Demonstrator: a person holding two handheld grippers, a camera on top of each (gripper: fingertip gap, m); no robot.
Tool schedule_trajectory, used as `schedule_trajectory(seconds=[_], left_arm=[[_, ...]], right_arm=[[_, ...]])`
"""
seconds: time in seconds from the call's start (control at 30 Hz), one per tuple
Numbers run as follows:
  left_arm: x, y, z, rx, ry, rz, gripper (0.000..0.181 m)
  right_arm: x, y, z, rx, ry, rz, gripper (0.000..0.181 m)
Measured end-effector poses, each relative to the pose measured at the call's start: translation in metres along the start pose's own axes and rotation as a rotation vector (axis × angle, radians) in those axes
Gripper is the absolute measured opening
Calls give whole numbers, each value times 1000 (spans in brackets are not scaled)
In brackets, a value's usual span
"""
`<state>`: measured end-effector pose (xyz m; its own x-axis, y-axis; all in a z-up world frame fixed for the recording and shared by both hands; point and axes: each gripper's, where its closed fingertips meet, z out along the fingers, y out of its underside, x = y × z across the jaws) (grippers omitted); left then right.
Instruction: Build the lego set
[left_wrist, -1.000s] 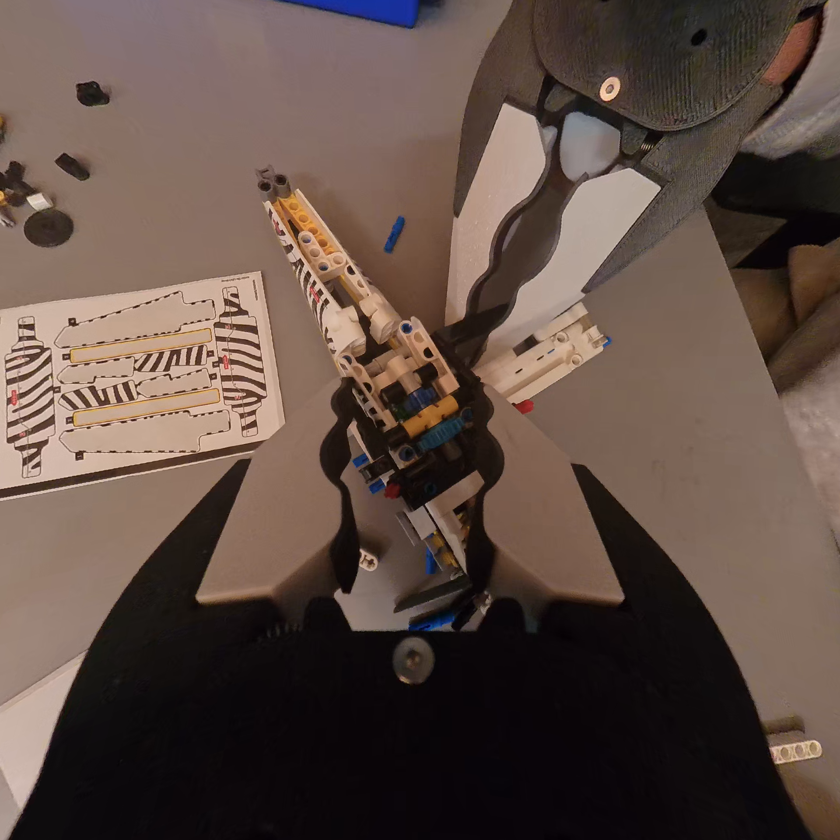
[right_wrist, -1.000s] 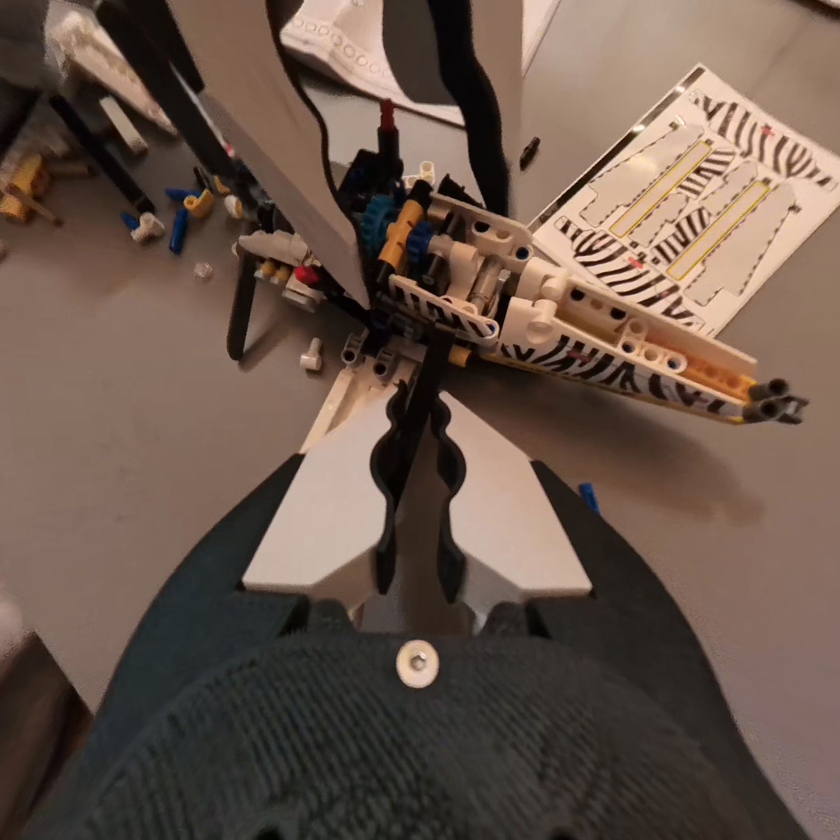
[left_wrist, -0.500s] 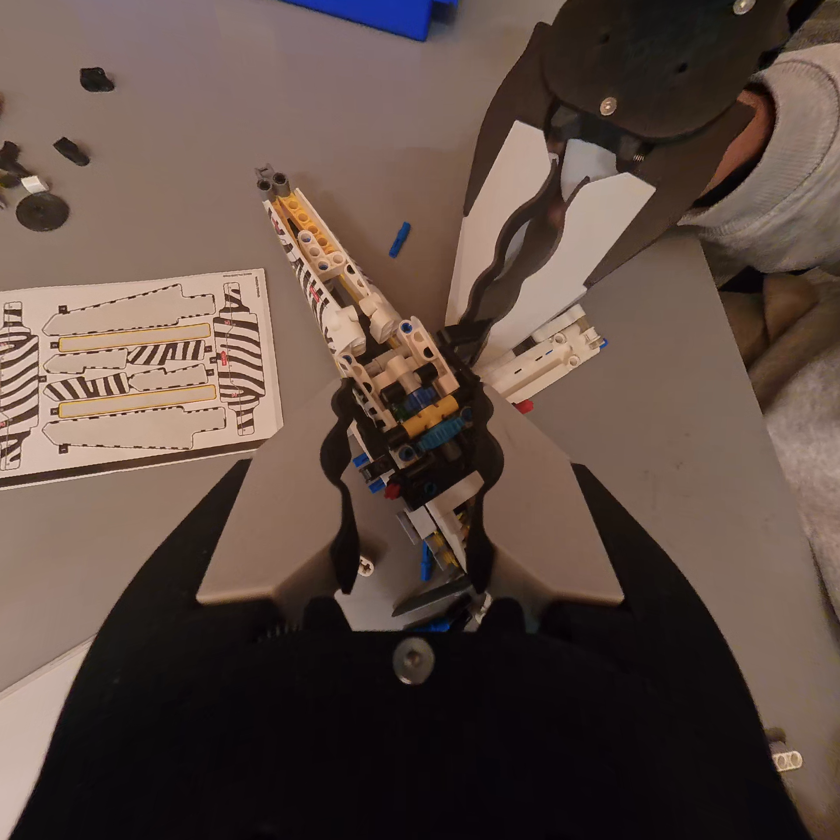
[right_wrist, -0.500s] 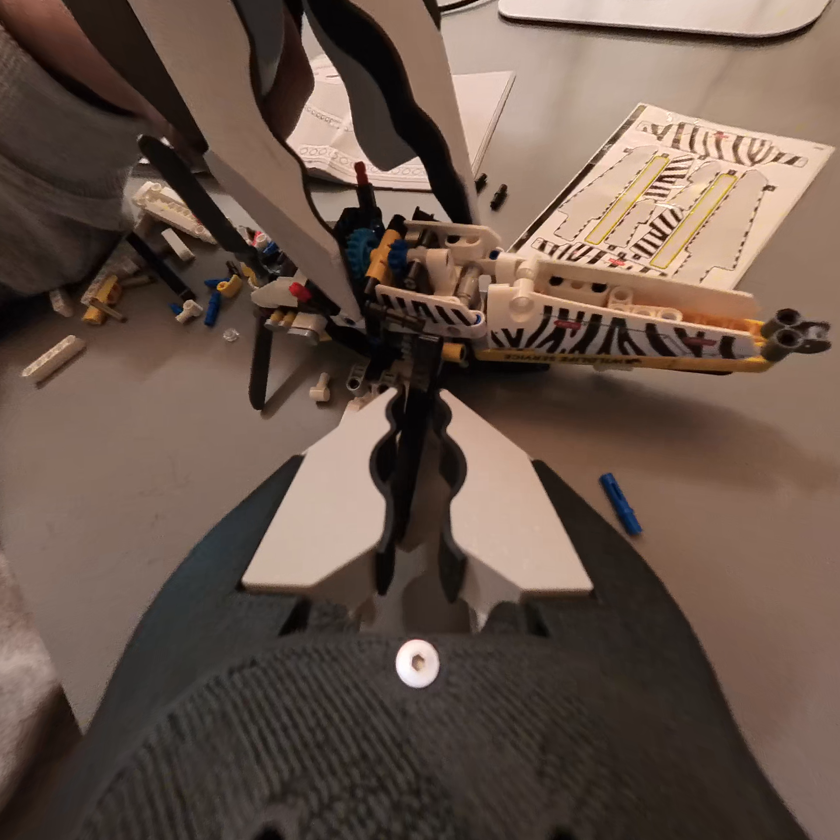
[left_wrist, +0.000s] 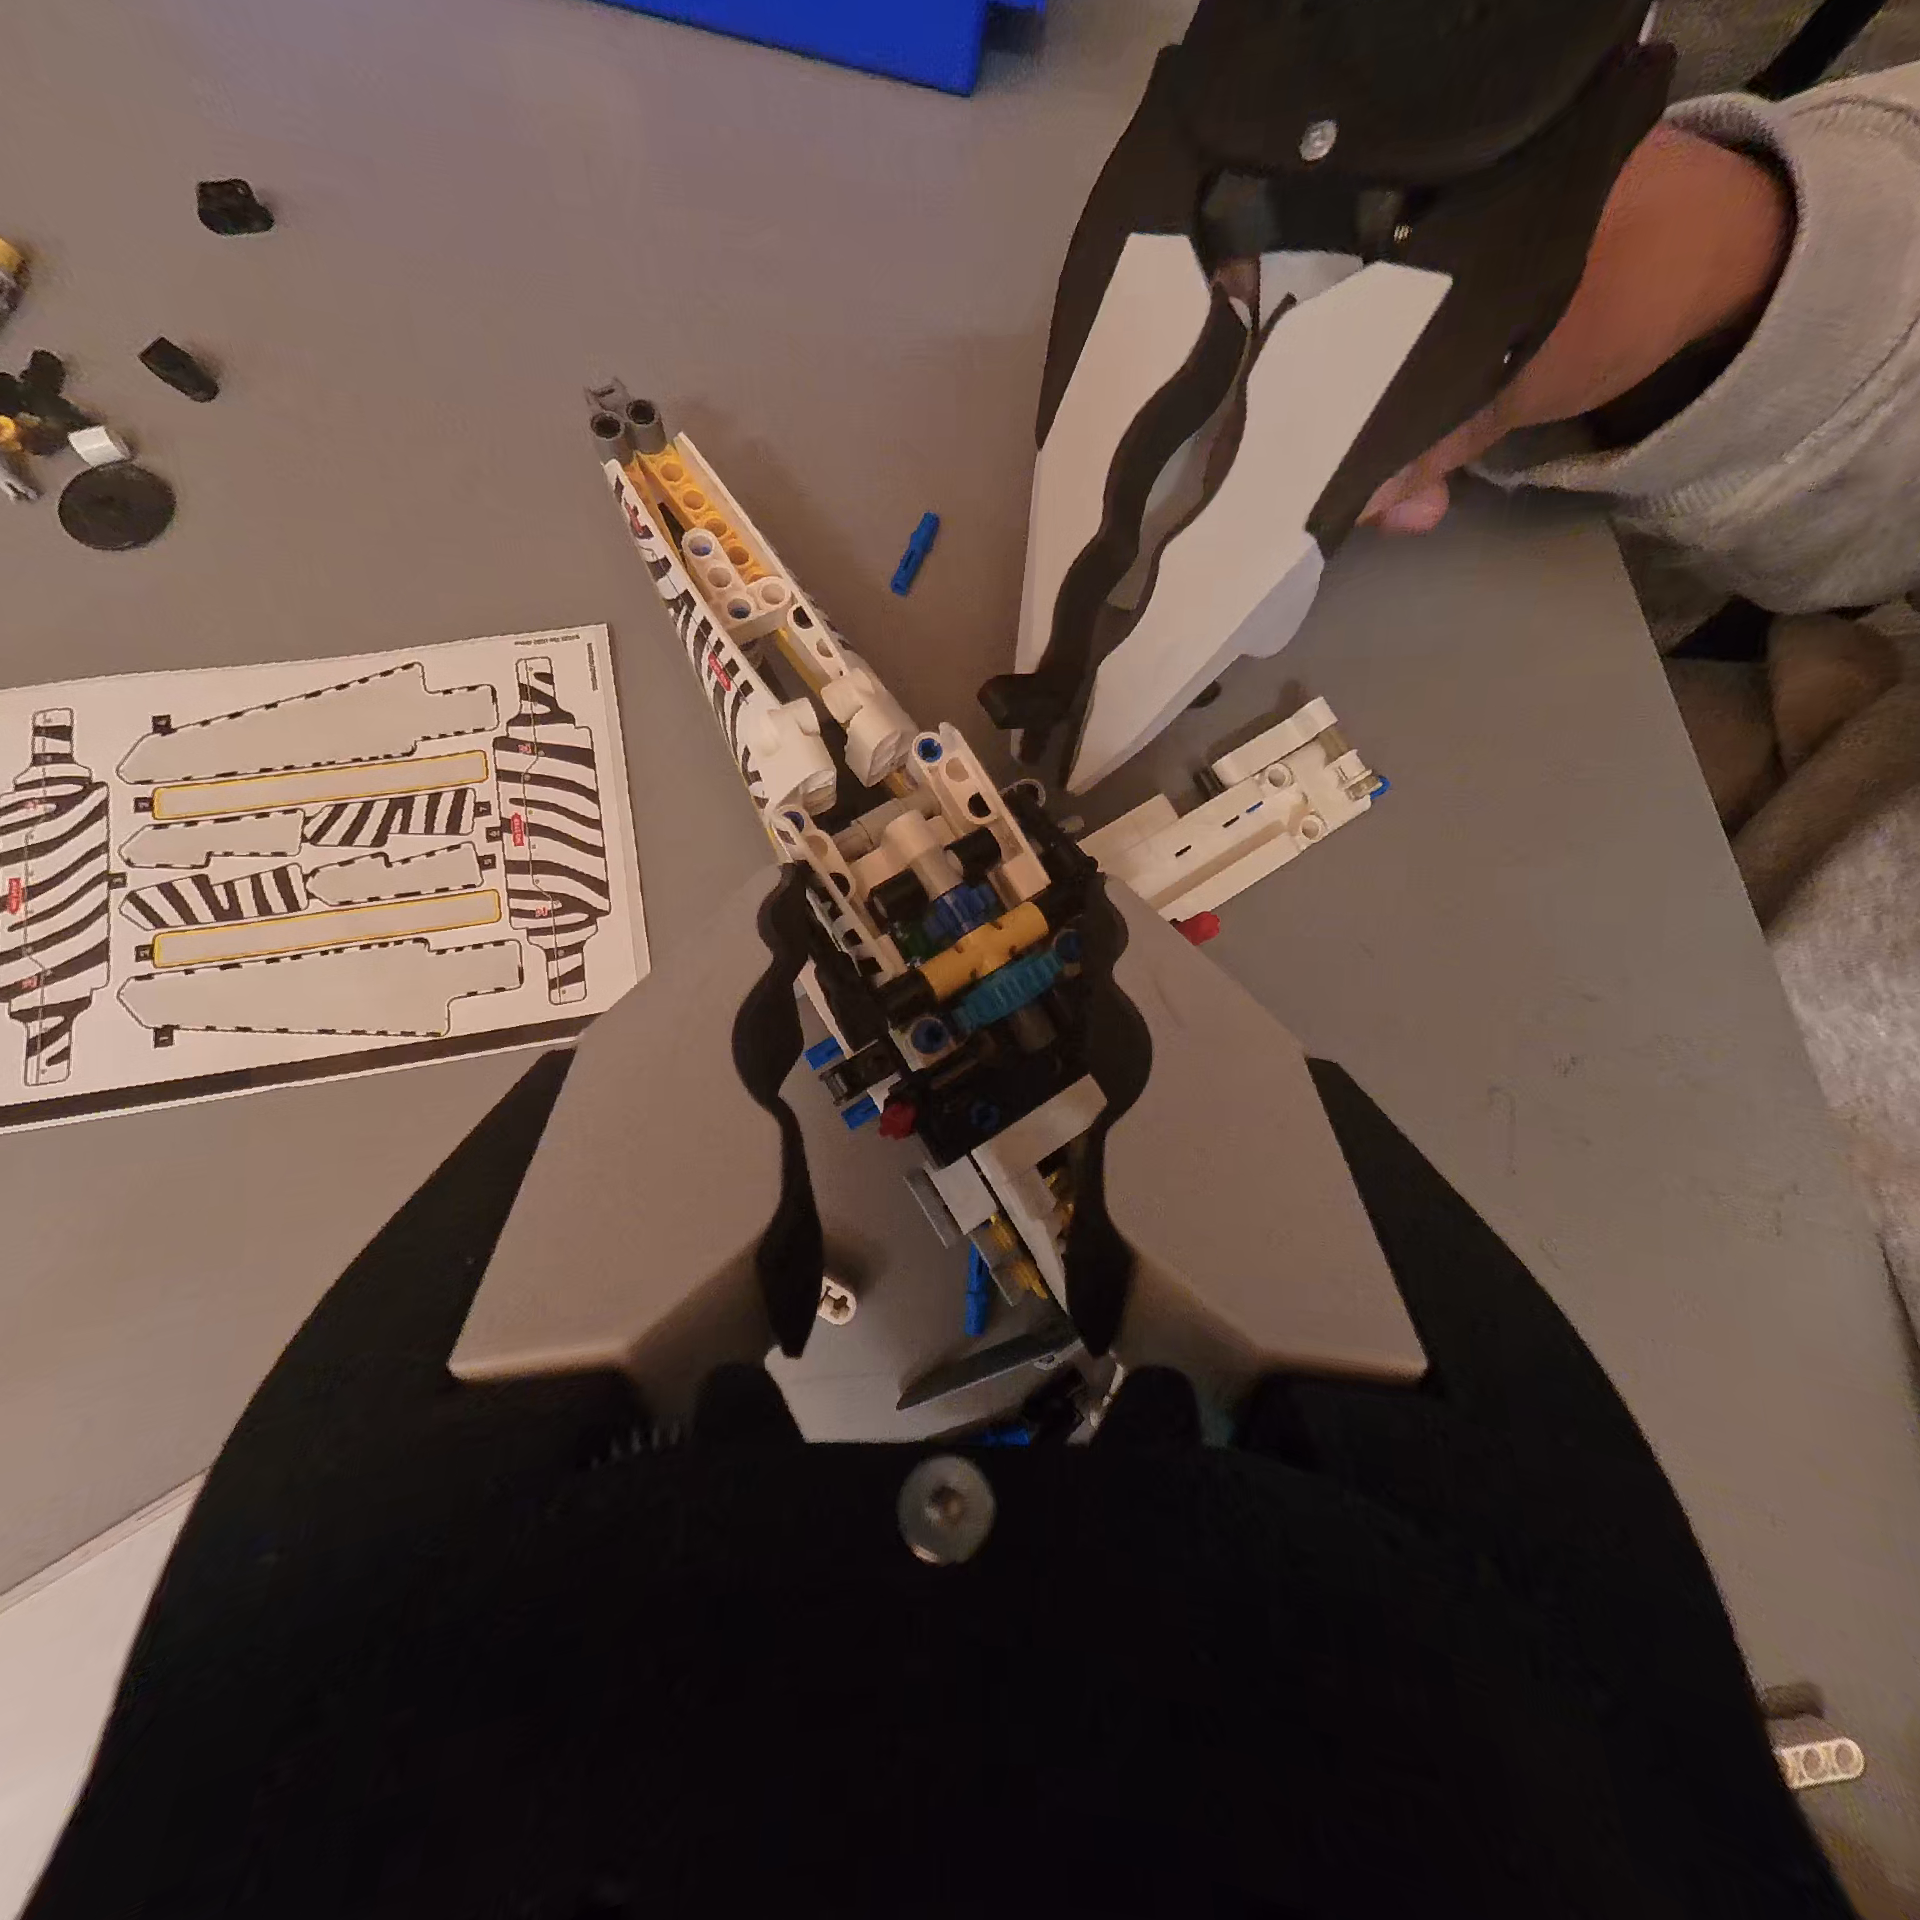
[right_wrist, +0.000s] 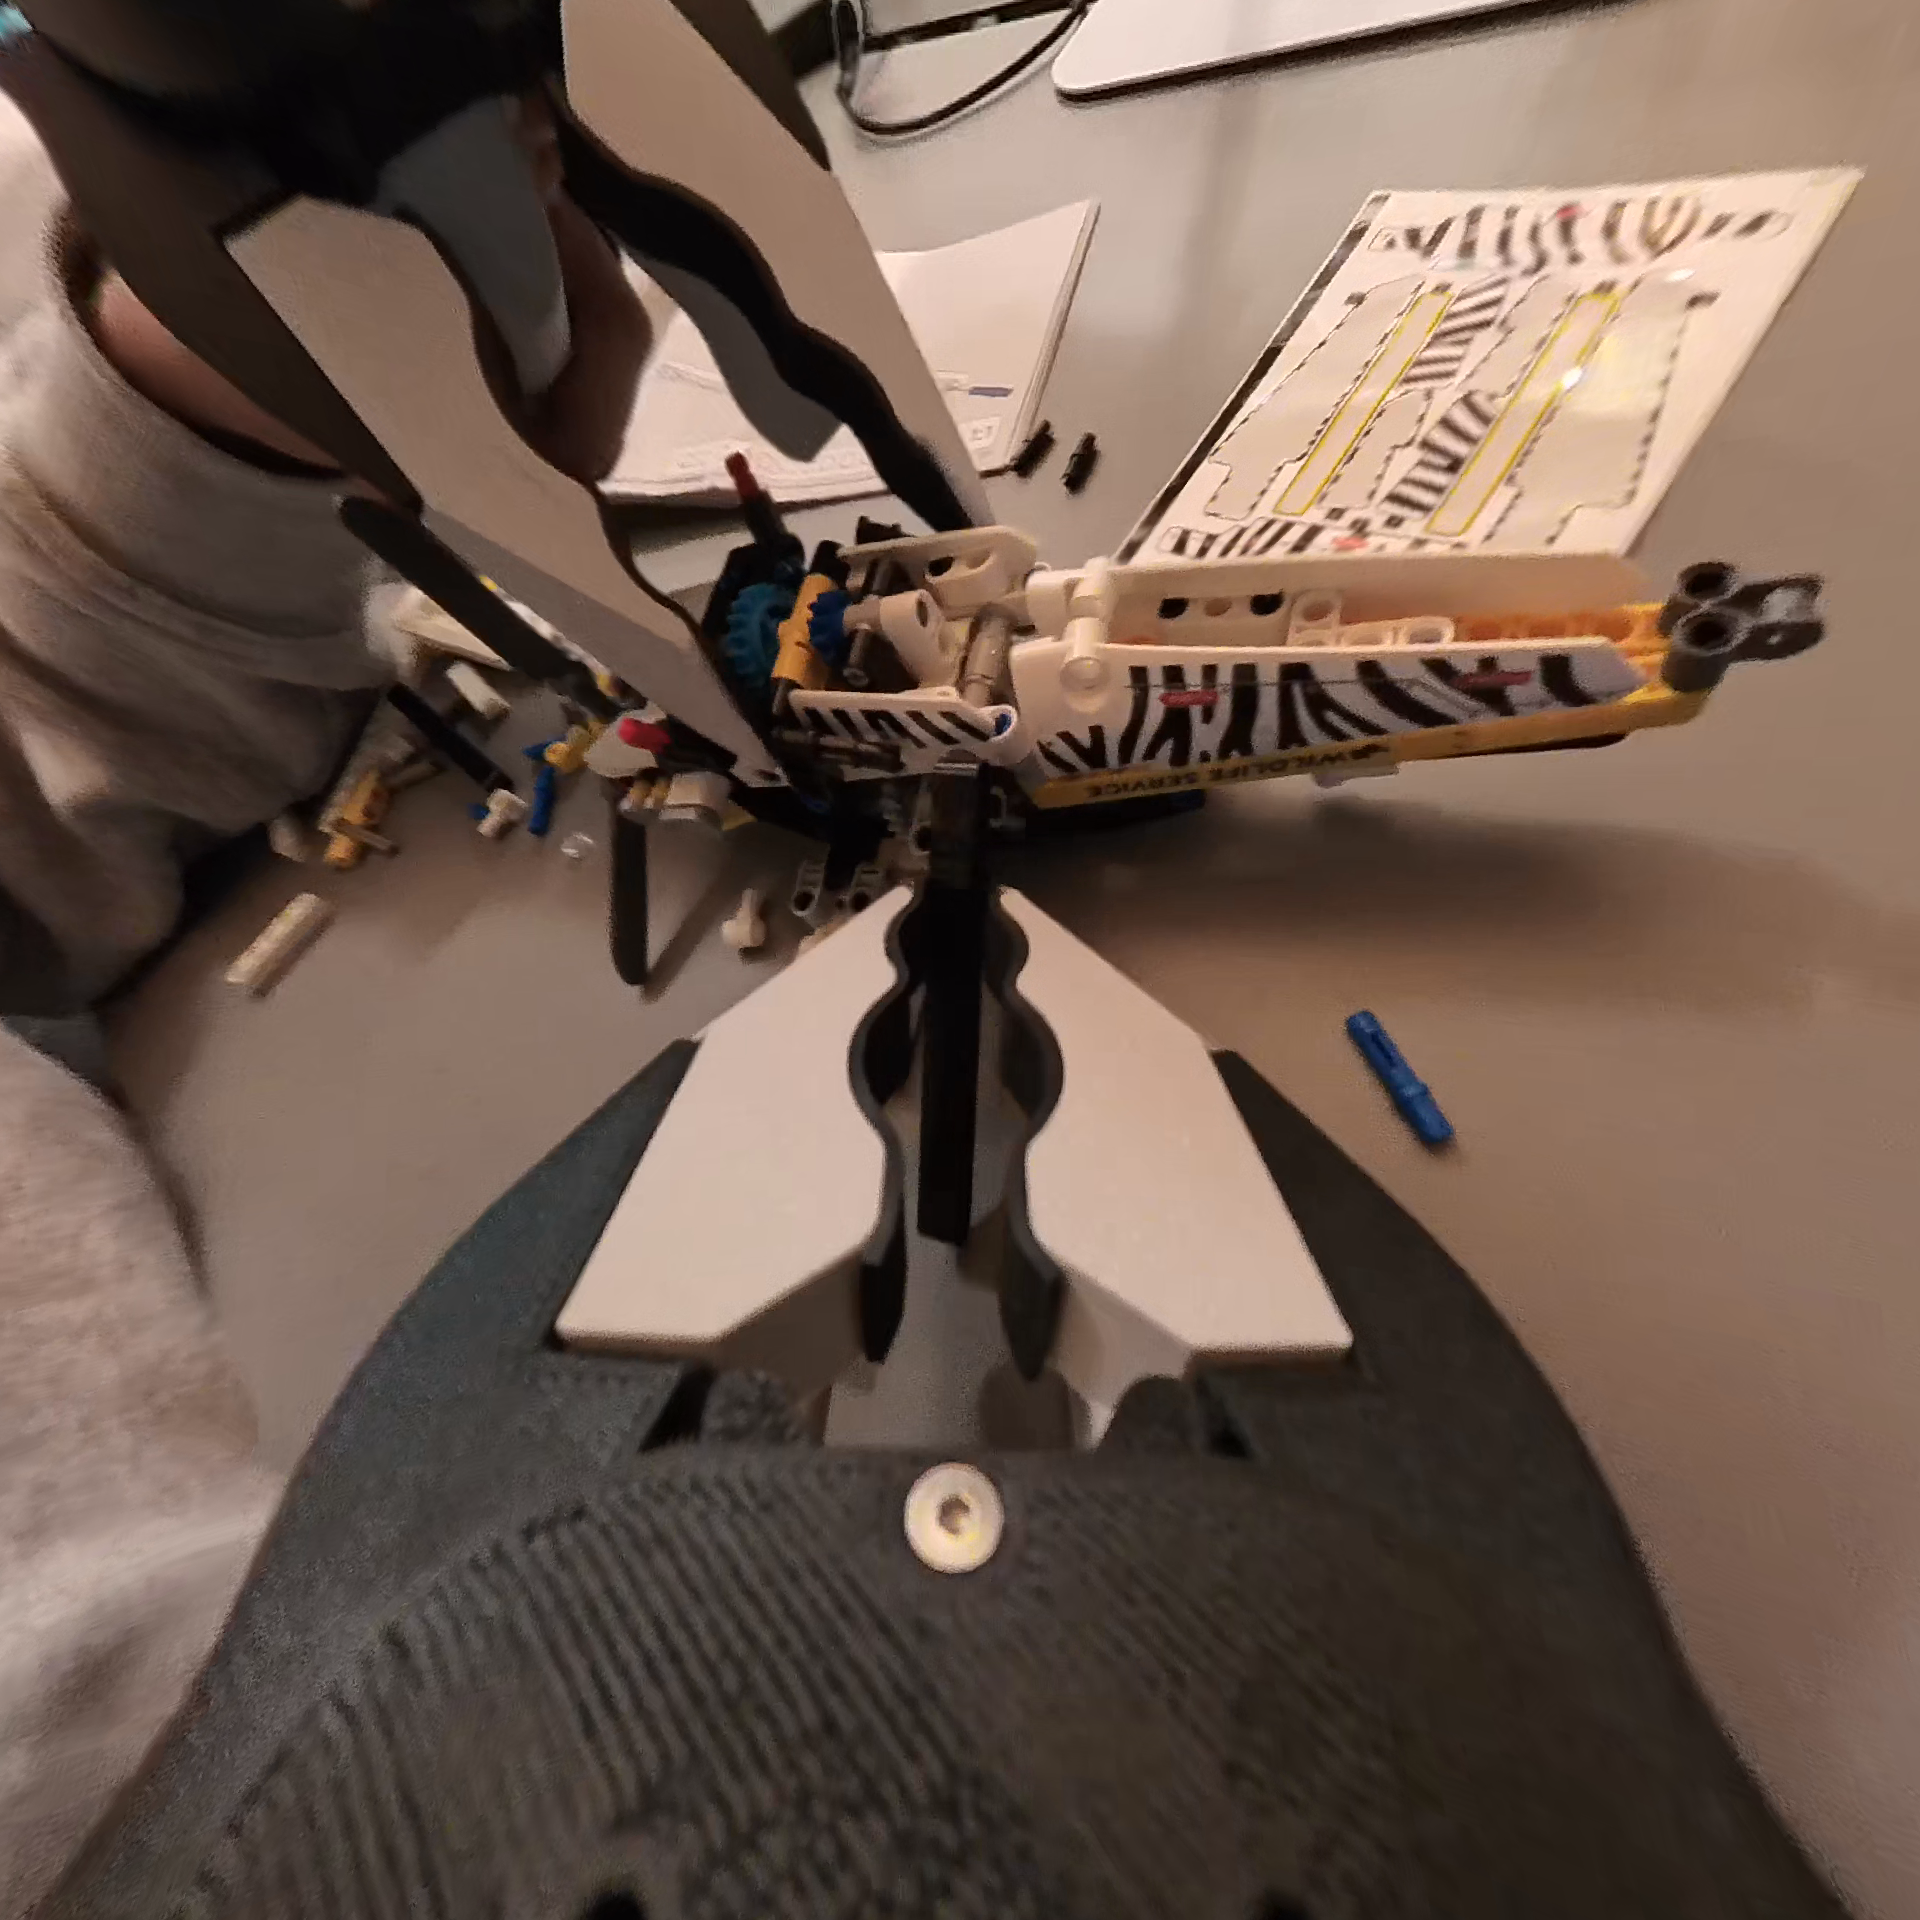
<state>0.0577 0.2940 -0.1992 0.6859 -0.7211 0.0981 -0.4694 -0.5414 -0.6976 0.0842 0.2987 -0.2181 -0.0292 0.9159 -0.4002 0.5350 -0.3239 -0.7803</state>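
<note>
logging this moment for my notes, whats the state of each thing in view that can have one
left tool: shut on the lego model
right tool: shut on a black beam
lego model: partly built, striped tail lifted off the table
black beam: held upright, top against the model's underside
sticker sheet: flat, some stickers gone
blue pin: loose on the table

Lettering runs along the model's yellow strip (right_wrist: 1299, 764).

Grey matte table (left_wrist: 1455, 1143) fills both views under warm, dim light. Table edge runs ahead-right of left wrist camera; beige-grey soft fabric (left_wrist: 1829, 831) lies beyond it. Blue box (left_wrist: 831, 31) at far edge ahead. Black cables (right_wrist: 935, 73) far ahead of right camera.
</note>
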Motion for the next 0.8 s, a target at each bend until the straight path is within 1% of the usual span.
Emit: schedule_trajectory(seconds=[0.23,0.43,0.53,0.6,0.8], left_arm=[[0,-2,1,19,19,-31,51],[0,-2,1,20,21,-31,52],[1,-3,0,27,31,-44,53],[3,-7,-2,49,48,-60,56],[5,-22,-16,132,69,-84,55]], right_arm=[[-6,-11,-12,91,-179,147,8],[-8,-23,-26,193,-286,214,8],[-9,-26,-30,220,-314,225,8],[-11,-27,-31,227,-325,215,8],[-14,-29,-32,244,-321,185,8]])
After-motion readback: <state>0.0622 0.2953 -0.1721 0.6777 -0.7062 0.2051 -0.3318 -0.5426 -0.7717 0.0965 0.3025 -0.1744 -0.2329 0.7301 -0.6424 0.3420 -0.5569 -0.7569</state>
